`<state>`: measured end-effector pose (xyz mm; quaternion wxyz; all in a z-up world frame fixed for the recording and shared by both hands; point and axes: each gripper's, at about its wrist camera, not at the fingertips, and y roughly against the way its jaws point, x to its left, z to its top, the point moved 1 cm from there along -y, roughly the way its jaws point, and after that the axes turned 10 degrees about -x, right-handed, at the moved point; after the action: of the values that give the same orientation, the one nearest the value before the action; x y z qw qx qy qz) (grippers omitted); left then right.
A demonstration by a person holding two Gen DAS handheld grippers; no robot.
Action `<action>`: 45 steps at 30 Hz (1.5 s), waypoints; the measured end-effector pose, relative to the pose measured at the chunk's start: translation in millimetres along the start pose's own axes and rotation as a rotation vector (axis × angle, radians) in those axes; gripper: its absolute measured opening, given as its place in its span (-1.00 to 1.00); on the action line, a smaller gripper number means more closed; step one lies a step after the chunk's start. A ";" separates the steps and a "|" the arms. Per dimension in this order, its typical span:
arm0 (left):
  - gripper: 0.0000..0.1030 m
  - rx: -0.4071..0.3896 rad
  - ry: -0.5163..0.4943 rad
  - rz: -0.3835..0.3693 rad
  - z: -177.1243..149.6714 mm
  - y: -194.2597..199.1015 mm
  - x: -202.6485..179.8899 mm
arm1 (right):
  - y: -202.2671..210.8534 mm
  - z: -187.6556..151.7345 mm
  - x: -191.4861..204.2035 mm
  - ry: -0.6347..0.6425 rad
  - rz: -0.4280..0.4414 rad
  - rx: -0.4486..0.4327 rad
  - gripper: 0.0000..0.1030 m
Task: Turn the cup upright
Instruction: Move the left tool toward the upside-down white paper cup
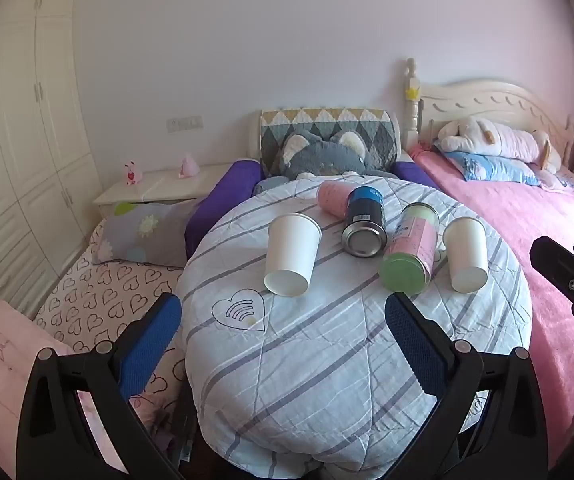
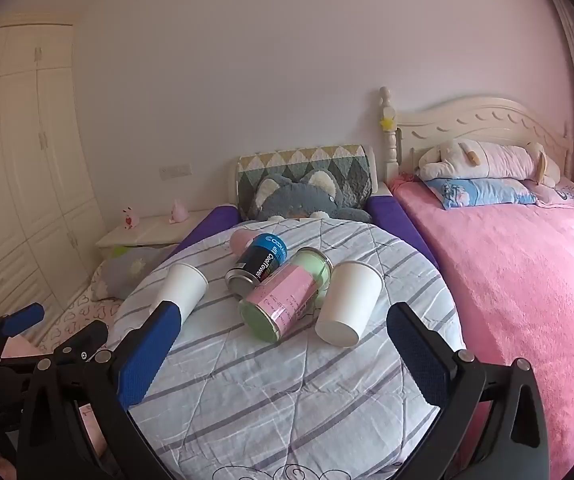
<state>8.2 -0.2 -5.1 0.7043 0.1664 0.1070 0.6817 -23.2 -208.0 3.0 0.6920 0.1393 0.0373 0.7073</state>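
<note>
Fingers (image 2: 155,344) of right gripper (image 2: 279,344) hide left cup's (image 2: 181,292) base.

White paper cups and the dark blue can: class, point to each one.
left paper cup (image 1: 291,254), left wrist view, side wall.
right paper cup (image 2: 349,304), right wrist view, side wall.
dark blue can (image 1: 365,220), left wrist view, label.

both grippers (image 1: 283,320) (image 2: 283,332) hover, fingers spread wide.

Both wrist cameras are looking from the foot end, slightly downward, toward the headboards. The left view is sitting further left, the right nearer the pink bed (image 2: 519,280). Both are sharing the striped quilt (image 1: 327,360) and cans.
</note>
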 end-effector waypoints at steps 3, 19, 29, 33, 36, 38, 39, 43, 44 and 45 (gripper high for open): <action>1.00 0.010 0.003 -0.001 -0.1 -0.6 0.2 | -0.6 -0.1 -0.6 -0.001 0.000 0.007 1.00; 1.00 0.019 0.007 0.000 0.4 -0.5 0.6 | -3.0 -2.3 -1.6 -0.002 0.005 0.024 1.00; 1.00 0.023 0.008 -0.013 -5.1 -7.1 -8.1 | -4.3 -2.4 -3.5 -0.005 0.007 0.027 1.00; 1.00 0.046 0.000 -0.024 -2.7 -14.6 -16.2 | -9.3 -1.3 -7.9 -0.012 0.009 0.040 1.00; 1.00 0.052 -0.001 -0.029 1.3 -18.5 -19.7 | -13.1 0.3 -14.0 -0.020 0.013 0.041 1.00; 1.00 0.060 -0.001 -0.032 3.4 -21.6 -21.5 | -14.9 1.5 -17.2 -0.025 0.016 0.039 1.00; 1.00 0.066 -0.001 -0.032 3.9 -23.6 -22.1 | -15.4 2.3 -19.1 -0.027 0.019 0.038 1.00; 1.00 0.093 0.003 -0.034 5.9 -34.1 -23.4 | -22.0 4.1 -26.2 -0.040 0.022 0.040 1.00; 1.00 0.097 0.003 -0.034 6.8 -37.6 -23.7 | -24.1 4.5 -28.0 -0.044 0.023 0.042 1.00; 1.00 0.099 0.004 -0.032 7.9 -40.6 -23.9 | -26.5 4.3 -29.2 -0.046 0.025 0.044 1.00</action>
<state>47.5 -25.3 -15.1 0.7057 0.1978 0.1447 0.6648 3.7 -236.5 -3.6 0.6805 0.1712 0.0353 0.7116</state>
